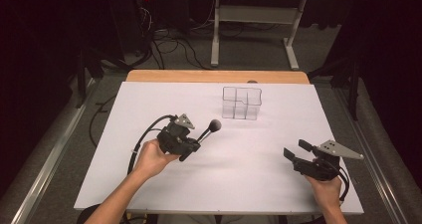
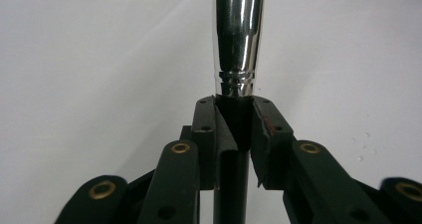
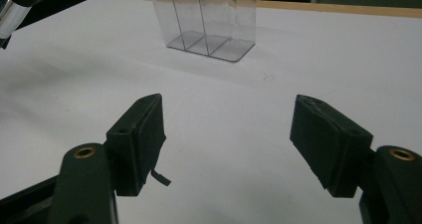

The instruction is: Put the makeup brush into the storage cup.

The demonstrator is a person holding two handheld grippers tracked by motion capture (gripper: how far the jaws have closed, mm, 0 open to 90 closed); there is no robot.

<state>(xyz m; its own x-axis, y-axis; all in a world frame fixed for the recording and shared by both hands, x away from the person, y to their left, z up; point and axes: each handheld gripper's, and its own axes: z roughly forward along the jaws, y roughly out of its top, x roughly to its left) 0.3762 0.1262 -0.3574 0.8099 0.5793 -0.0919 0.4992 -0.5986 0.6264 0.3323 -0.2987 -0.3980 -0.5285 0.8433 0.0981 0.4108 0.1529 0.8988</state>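
- On the white table (image 1: 149, 179), one makeup brush (image 1: 208, 132) is held clamped by its dark handle in the left gripper (image 1: 193, 147), bristle head raised toward the clear organiser (image 1: 242, 103)
- Seen along the left gripper (image 2: 235, 129), the jaws are pressed on the handle just below the chrome ferrule (image 2: 238, 45)
- The right gripper (image 1: 297, 151) is held idle with jaws spread wide and nothing between them
- For a clean drop, the brush should be tipped upright above one compartment (three can be made out in the right gripper view) before release; a rim could be caught otherwise
- Counted: one brush, one organiser (image 3: 209, 15), two grippers
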